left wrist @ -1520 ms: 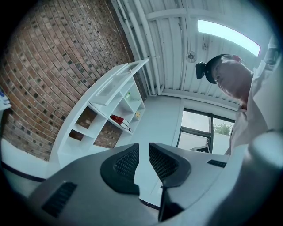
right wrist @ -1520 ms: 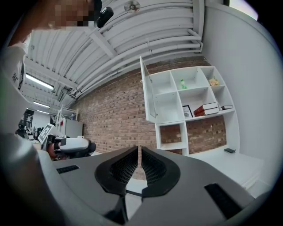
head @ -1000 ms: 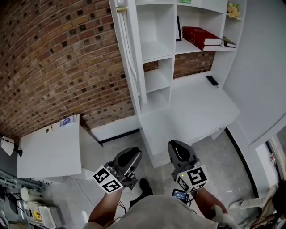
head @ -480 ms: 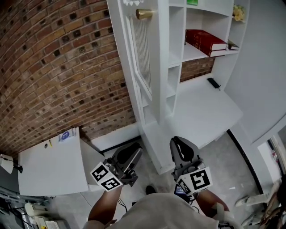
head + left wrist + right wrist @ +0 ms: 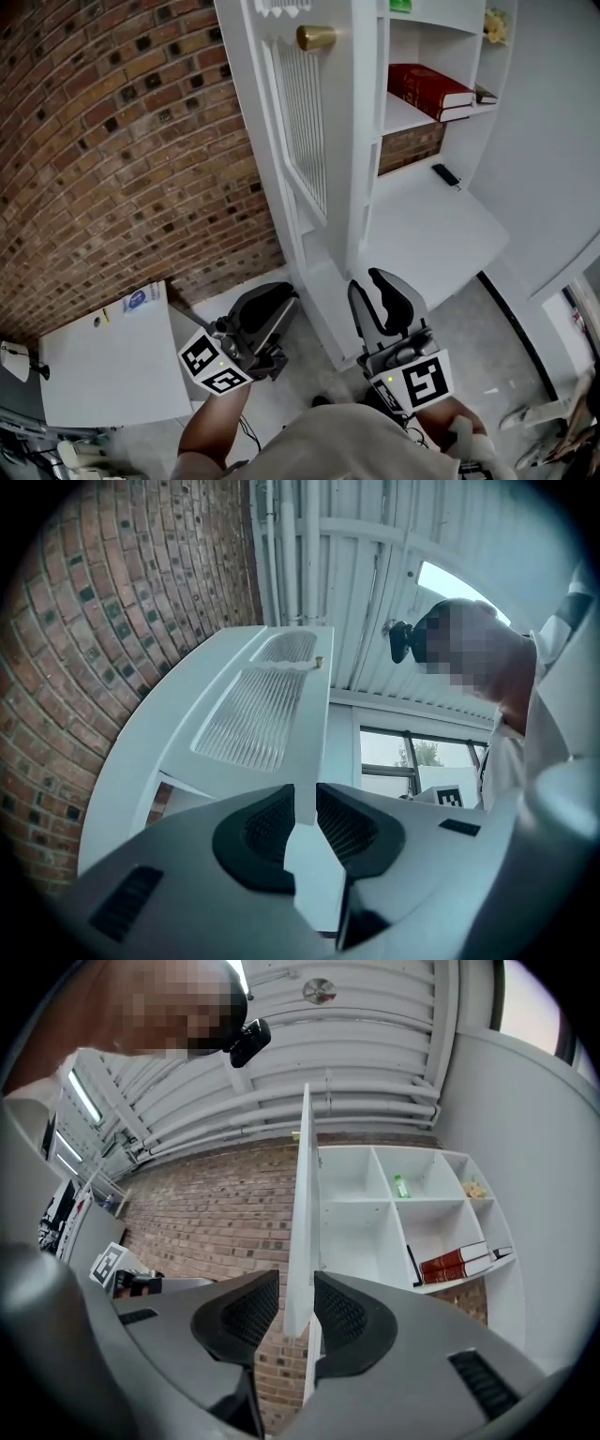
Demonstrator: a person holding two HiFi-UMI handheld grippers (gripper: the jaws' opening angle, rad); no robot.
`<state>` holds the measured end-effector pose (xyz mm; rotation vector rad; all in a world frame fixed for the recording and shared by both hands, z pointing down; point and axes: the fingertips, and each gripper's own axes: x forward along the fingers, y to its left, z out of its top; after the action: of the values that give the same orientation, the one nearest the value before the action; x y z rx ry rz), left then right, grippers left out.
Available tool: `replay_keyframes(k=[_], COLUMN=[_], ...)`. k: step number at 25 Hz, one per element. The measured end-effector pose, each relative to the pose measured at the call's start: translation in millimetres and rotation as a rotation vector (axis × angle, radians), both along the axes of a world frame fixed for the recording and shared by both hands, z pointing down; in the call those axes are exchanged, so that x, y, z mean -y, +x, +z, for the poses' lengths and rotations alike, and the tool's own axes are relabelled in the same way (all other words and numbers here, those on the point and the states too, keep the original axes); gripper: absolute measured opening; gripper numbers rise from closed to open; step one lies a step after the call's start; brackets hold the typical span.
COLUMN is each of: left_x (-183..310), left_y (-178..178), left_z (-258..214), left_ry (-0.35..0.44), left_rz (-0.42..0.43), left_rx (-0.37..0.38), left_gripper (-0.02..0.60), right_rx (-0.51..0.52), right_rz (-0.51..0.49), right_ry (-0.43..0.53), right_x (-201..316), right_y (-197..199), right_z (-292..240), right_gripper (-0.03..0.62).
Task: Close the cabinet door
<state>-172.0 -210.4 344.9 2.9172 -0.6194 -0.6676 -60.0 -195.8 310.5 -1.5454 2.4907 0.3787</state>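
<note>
The head view alone takes in both tools: the left gripper and right gripper are held low before the open cabinet door, clear of it, under its brass knob. The left gripper view faces the door's ribbed glass panel past released jaws gripping nothing. The right gripper view catches the door edge-on in the gap of jaws that are opening, pads off it, with a red book and green bottle shelved beyond. The head view's frame cuts off the door's top, and the bottle there is only a green sliver
</note>
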Motion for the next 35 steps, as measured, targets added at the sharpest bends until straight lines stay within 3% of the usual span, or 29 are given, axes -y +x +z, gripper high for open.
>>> replay_keyframes(k=[15, 25, 35], left_x=[21.0, 19.4, 11.4], left_y=[6.9, 17.2, 32.0], left_z=[-78.8, -184.7, -254.9], left_ry=[0.206, 0.471, 0.638], left_rz=[-0.105, -0.149, -0.179], left_rx=[0.009, 0.040, 0.035], left_gripper=[0.078, 0.078, 0.078], right_rx=[-0.079, -0.156, -0.204], right_rz=[-0.066, -0.020, 0.002], right_ry=[0.126, 0.339, 0.471], right_x=[21.2, 13.7, 2.1], right_y=[-19.2, -19.0, -24.4], right_z=[-46.4, -126.4, -184.9], right_gripper=[0.156, 0.156, 0.156])
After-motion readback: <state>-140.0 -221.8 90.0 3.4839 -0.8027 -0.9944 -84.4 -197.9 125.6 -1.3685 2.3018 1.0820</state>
